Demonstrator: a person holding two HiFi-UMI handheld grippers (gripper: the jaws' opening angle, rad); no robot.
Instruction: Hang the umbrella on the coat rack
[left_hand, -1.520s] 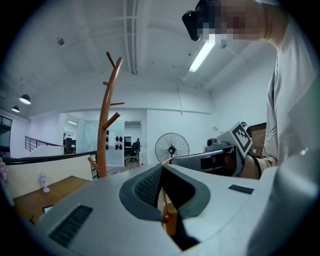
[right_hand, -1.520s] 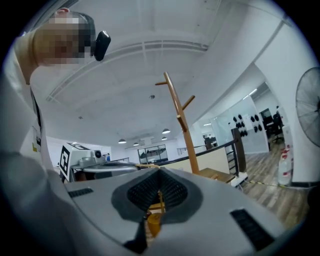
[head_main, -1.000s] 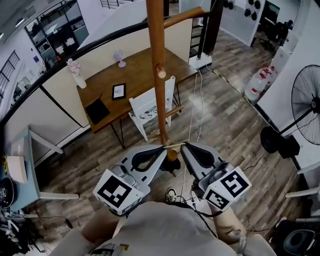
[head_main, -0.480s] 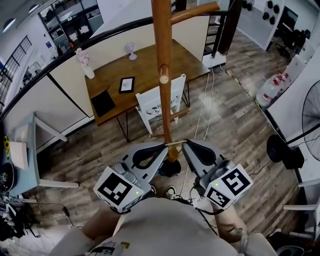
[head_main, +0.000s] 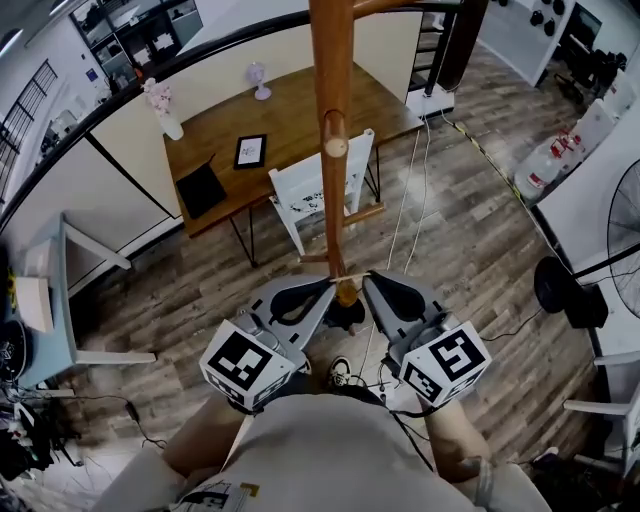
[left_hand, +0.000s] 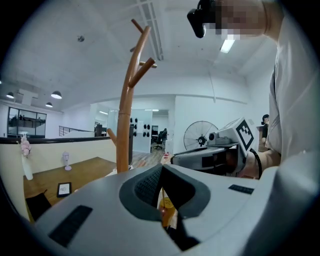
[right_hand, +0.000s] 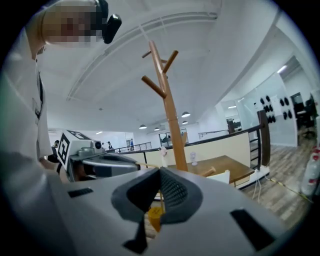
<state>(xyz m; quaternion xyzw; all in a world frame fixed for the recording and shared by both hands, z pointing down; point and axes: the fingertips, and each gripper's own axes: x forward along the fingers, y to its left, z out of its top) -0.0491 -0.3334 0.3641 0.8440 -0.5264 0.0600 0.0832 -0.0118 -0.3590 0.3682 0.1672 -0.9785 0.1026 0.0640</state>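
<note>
Ceiling (left_hand: 90, 60) and rack top (left_hand: 140, 44) show only gripper-side; left tool (head_main: 326, 287) and right tool (head_main: 368, 282) clamp umbrella loop (head_main: 348, 279).

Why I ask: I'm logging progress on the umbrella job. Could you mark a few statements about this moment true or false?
The left gripper and right gripper both pinch the umbrella's strap: true.
The umbrella hangs on the coat rack peg: false, it is held between the grippers, not on the peg.
A white chair stands at the wooden table: true.
The right gripper's jaws gape open: false, they are together on the strap.
</note>
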